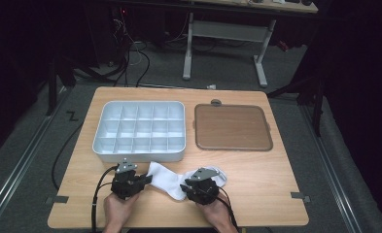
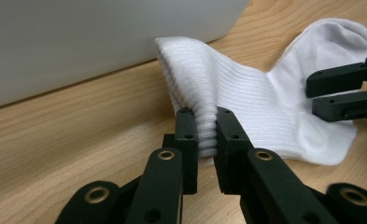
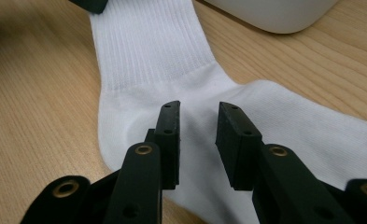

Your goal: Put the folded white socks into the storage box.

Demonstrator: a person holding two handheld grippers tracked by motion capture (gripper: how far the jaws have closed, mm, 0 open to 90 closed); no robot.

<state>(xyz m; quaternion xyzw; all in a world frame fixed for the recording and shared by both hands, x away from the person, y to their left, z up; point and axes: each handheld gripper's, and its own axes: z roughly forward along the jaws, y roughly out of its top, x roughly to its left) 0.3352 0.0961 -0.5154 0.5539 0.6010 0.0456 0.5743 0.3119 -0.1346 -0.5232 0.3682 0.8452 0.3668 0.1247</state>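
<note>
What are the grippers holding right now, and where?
The left gripper pinches the white sock at its ribbed cuff edge; the right gripper is open over the heel.

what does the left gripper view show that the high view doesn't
The left gripper view alone shows the left gripper pinching the ribbed cuff of the white sock between its pads. The high view alone shows the brown lid and the compartments inside the white tray. Both show the sock, the tray's wall, the wooden table and the right gripper.
</note>
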